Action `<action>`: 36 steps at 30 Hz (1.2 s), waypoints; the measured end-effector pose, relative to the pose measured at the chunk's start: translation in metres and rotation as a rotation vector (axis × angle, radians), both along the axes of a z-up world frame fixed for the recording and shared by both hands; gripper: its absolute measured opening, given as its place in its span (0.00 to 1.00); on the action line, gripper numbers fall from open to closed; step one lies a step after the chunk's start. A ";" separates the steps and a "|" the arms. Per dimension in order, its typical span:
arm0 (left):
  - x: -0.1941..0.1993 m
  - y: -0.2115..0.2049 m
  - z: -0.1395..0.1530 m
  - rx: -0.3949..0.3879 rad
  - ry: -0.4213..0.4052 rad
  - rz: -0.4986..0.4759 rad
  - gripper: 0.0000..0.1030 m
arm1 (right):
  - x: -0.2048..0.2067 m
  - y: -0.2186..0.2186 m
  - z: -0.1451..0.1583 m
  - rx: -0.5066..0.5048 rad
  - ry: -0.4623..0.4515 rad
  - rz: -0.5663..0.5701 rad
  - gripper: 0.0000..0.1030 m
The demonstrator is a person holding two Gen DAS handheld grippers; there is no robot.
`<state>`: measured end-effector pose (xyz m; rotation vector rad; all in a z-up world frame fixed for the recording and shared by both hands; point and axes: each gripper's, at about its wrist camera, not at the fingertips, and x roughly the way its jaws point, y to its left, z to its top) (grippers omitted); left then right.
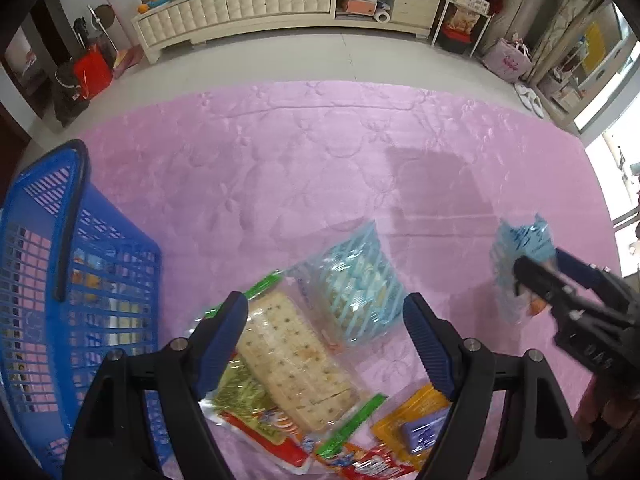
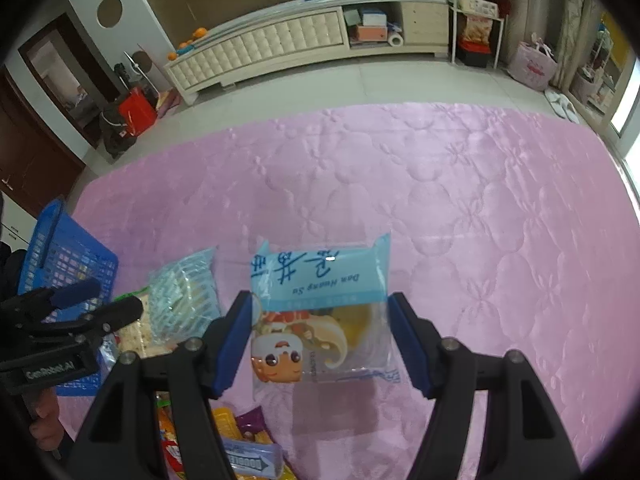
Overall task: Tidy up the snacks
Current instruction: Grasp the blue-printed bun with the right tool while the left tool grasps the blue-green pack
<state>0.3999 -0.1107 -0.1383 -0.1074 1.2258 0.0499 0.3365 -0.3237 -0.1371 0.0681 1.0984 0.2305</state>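
Observation:
My right gripper [image 2: 320,312] is shut on a blue egg-yolk pastry packet [image 2: 322,280] and holds it above the pink quilt [image 2: 480,208]; the packet also shows in the left wrist view [image 1: 520,256]. My left gripper [image 1: 324,316] is open and empty, hovering over a cracker pack [image 1: 296,360] and a light-blue striped packet [image 1: 356,284]. A blue mesh basket [image 1: 48,264] with several snacks inside stands at the left. More packets, red [image 1: 280,432] and orange [image 1: 416,420], lie near the front.
The pink quilt covers a wide surface whose far edge meets a tiled floor. A cream cabinet [image 1: 240,12] stands along the far wall. A metal shelf rack [image 2: 476,12] and a pink bag [image 2: 534,66] stand at the right.

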 end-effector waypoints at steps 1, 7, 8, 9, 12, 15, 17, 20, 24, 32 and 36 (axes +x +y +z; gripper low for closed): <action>0.002 -0.001 -0.002 -0.004 0.007 0.007 0.76 | 0.001 0.001 -0.001 -0.012 0.002 -0.002 0.70; 0.018 -0.009 -0.024 -0.023 0.034 0.038 0.76 | -0.001 0.003 0.001 -0.010 0.000 0.003 0.70; 0.019 -0.010 -0.028 -0.029 0.039 0.044 0.76 | -0.002 0.003 0.003 -0.014 -0.005 0.005 0.70; 0.023 -0.010 -0.033 -0.038 0.055 0.049 0.76 | -0.002 0.003 0.003 -0.017 -0.007 0.008 0.70; 0.026 -0.013 -0.044 -0.039 0.078 0.055 0.76 | -0.003 0.004 -0.003 -0.044 0.005 0.019 0.70; 0.029 -0.018 -0.050 -0.030 0.095 0.041 0.76 | -0.001 0.000 -0.008 -0.031 0.030 0.004 0.70; 0.031 -0.022 -0.054 -0.028 0.104 0.044 0.76 | 0.000 -0.004 -0.011 -0.028 0.039 -0.004 0.70; 0.031 -0.030 -0.058 -0.015 0.095 0.014 0.76 | 0.000 -0.008 -0.013 -0.039 0.043 -0.014 0.70; 0.027 -0.033 -0.057 -0.005 0.076 -0.027 0.63 | 0.000 -0.007 -0.018 -0.050 0.055 -0.012 0.70; -0.002 -0.046 -0.038 -0.021 0.029 -0.122 0.54 | -0.003 -0.001 -0.017 -0.021 0.060 -0.011 0.70; -0.027 -0.042 -0.017 -0.014 -0.025 -0.145 0.54 | -0.012 0.007 -0.014 -0.048 0.063 -0.016 0.70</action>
